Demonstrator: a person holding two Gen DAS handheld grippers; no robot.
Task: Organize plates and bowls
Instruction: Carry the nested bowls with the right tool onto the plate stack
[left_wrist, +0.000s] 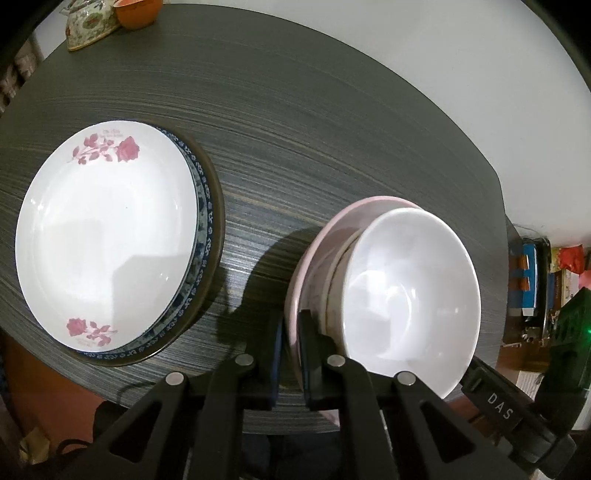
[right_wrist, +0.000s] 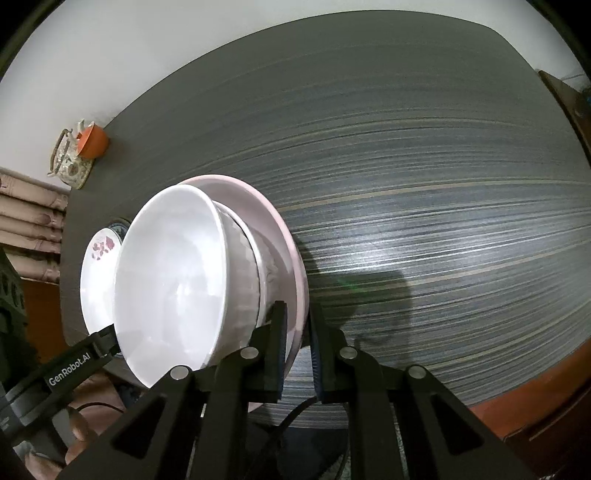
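Pink rim (left_wrist: 295, 273) of the wide plate is clamped by both grippers, the left gripper (left_wrist: 290, 354) on one side, the right gripper (right_wrist: 297, 350) opposite, with the white bowl (left_wrist: 410, 295) carried inside. The lift should be kept level so the bowl is not tipped toward the plate stack (left_wrist: 110, 236). The dish between bowl and plate is largely hidden, and the plate's underside cannot be seen.

Both wrist views look steeply down, sharing the pink plate (left_wrist: 314, 254).
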